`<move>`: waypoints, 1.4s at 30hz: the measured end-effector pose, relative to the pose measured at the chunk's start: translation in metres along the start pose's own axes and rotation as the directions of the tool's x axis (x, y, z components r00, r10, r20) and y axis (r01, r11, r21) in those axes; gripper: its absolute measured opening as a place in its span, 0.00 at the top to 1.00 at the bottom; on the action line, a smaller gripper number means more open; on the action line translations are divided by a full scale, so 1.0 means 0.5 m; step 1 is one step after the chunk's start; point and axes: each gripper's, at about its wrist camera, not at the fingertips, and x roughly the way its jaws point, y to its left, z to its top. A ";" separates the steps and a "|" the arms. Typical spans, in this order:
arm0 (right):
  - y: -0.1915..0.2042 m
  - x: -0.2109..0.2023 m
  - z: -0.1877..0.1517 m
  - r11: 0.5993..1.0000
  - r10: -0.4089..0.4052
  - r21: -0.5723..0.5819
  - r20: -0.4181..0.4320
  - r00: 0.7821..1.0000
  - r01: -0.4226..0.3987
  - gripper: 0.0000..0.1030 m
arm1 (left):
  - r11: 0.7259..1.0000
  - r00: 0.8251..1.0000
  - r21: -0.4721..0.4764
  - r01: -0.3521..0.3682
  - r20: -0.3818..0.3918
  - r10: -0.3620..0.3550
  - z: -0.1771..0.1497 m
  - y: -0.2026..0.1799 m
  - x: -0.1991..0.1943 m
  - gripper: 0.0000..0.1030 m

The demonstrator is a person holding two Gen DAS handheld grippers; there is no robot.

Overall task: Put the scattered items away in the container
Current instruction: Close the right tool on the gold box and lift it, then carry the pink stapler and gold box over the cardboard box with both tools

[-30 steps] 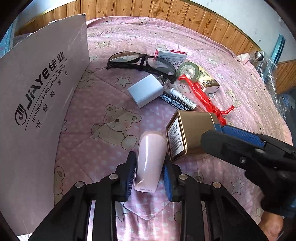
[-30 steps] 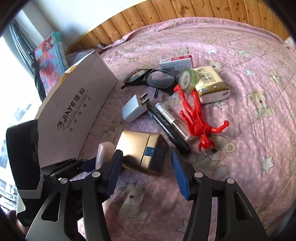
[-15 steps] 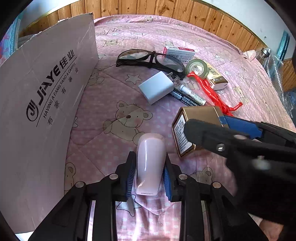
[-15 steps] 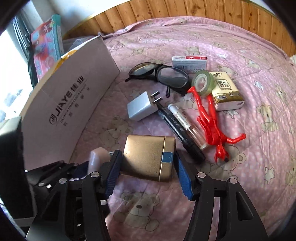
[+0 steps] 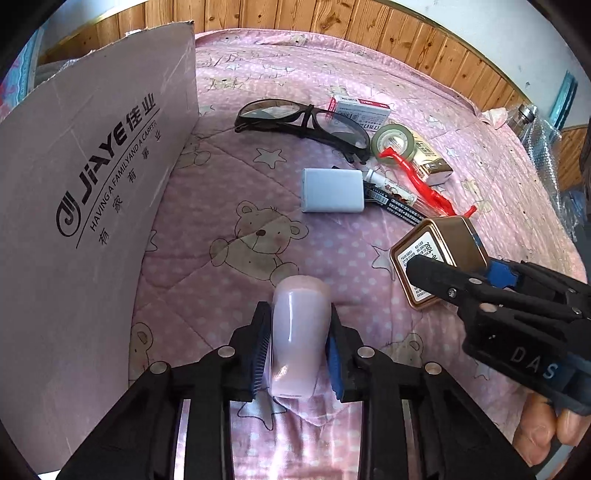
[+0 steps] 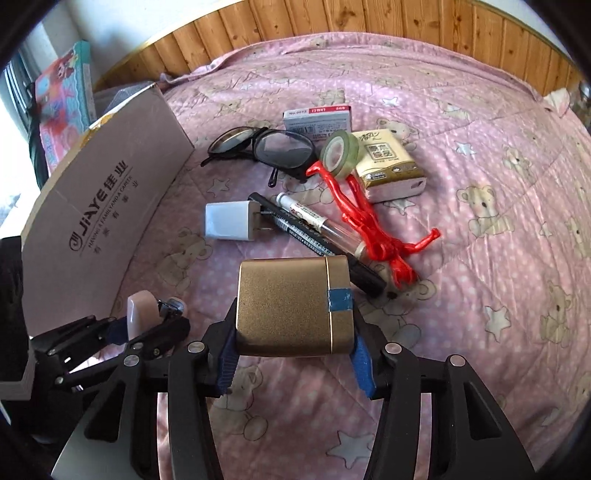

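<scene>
Left gripper (image 5: 297, 345) clamped tight, ribbed blue pads (image 5: 258, 350) pressing both flanks of a glossy pale-pink case (image 5: 298, 332) with rounded edges, lifted clear of the quilt. Right gripper (image 6: 293, 352) likewise closed, gripping a squat gold tin (image 6: 293, 304): brushed metallic sheen, rounded corners, lid seam sealed with a strip of blue tape (image 6: 339, 300), printed label on its end face. Held off the bedding too, just right of the pink case and apart from it. Bare fingers (image 5: 554, 428) wrapped around the right handle at the frame's edge.

Ahead, scattered on the soft pink quilt (image 6: 480, 184) stitched in diamonds, printed with bears, stars and dots: smooth white charger block (image 5: 332, 190), prongs touching a black marker (image 6: 317, 240); beside that a clear-barrelled pen (image 6: 321, 221); black-framed glasses (image 5: 303, 118) with curved lenses; flat red-and-white carton (image 6: 317, 116) behind them; translucent green tape roll (image 6: 340, 151) leaning on a shiny yellow tissue pack (image 6: 388, 162); spindly red plastic figure (image 6: 369, 225) sprawled across the pile.

Off to the left, a tall matte cardboard box wall (image 5: 74, 206) with dark printed lettering, standing upright beside the quilt's edge. Knotty wooden panelling (image 6: 369, 22) behind everything.
</scene>
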 end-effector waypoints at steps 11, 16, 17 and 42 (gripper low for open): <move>0.013 -0.084 -0.061 0.999 0.030 0.034 0.025 0.999 -0.031 0.48 | 0.999 0.998 -0.003 0.049 0.050 -0.049 -0.025 -0.012 -0.092 0.72; 0.046 -0.120 -0.078 0.999 0.042 0.007 0.047 0.998 -0.043 0.48 | 0.999 0.996 -0.010 0.033 0.078 -0.032 -0.040 -0.009 -0.146 0.72; 0.053 -0.126 -0.079 0.999 0.044 0.003 0.053 0.998 -0.044 0.48 | 0.999 0.996 -0.012 0.030 0.087 -0.029 -0.043 -0.008 -0.158 0.72; 0.190 -0.275 -0.094 0.995 0.053 -0.096 0.163 0.985 -0.038 0.48 | 0.996 0.958 -0.042 0.078 0.280 -0.064 -0.075 0.029 -0.368 0.72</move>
